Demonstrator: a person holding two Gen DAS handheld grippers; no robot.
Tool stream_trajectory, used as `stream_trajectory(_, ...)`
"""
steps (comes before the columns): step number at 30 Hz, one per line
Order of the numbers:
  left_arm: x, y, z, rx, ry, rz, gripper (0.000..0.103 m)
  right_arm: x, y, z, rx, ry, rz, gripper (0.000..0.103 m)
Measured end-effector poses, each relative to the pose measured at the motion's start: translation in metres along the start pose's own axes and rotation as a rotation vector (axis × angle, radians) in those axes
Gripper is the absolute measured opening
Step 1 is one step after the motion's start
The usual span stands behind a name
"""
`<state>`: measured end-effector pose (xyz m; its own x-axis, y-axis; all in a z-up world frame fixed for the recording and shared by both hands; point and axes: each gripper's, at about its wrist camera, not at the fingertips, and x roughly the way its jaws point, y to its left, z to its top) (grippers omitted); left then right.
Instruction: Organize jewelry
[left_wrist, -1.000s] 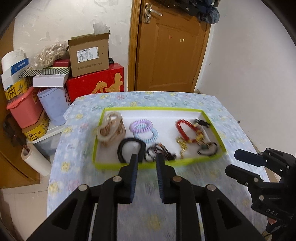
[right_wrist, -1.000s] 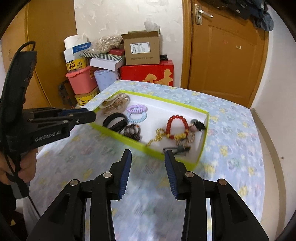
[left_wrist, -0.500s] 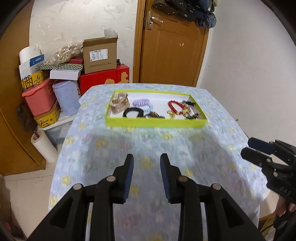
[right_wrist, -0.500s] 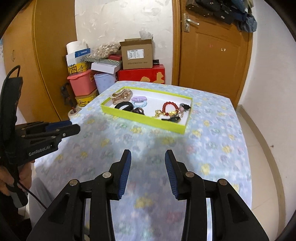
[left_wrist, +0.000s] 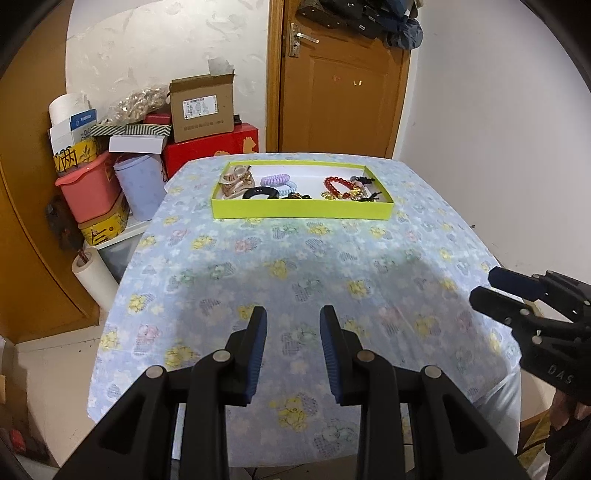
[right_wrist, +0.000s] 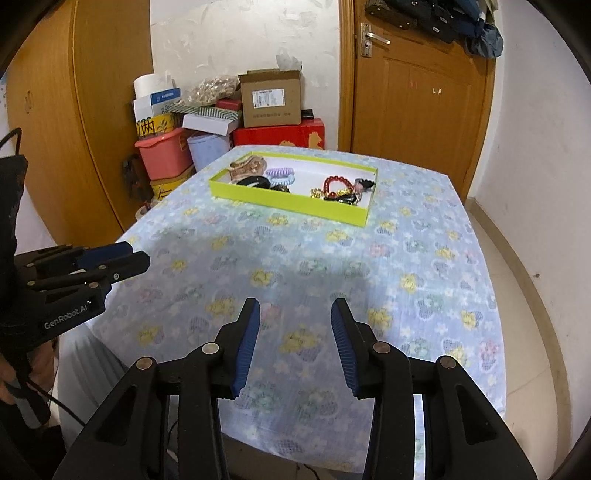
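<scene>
A lime-green tray (left_wrist: 301, 211) (right_wrist: 288, 202) sits at the far end of the table. It holds a gold hair clip (left_wrist: 236, 180), a black band (left_wrist: 260, 193), purple and blue coil ties (left_wrist: 276, 180), a red bead bracelet (left_wrist: 335, 183) (right_wrist: 334, 183) and dark pieces at the right end. My left gripper (left_wrist: 293, 334) is open and empty over the near table edge, far from the tray. My right gripper (right_wrist: 295, 332) is open and empty, also near the front edge. Each gripper shows in the other's view: the right (left_wrist: 491, 284), the left (right_wrist: 136, 254).
The table wears a blue floral cloth (left_wrist: 314, 266). Stacked boxes (left_wrist: 201, 107), a pink bin (left_wrist: 88, 190) and a paper roll (left_wrist: 96, 277) stand on the floor at the left. A wooden door (left_wrist: 340, 85) is behind the table. A white wall runs along the right.
Both grippers have pulled back from just over the tray to the near edge of the table. The tray and its jewelry have stayed in place. Both stay open and empty.
</scene>
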<state>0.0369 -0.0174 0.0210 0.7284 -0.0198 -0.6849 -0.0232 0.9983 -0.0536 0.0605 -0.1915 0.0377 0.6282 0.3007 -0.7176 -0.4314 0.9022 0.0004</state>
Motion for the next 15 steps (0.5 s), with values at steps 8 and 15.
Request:
stream_trajectory(8,0.024,0.008,0.004,-0.044,0.018,-0.010,0.031,0.025,-0.003,0.003,0.004,0.016,-0.031,0.043)
stream_trajectory(15,0.047,0.011,0.011,-0.050,0.043,0.003,0.031,0.042,-0.006,0.013,-0.002,0.021,-0.046,0.043)
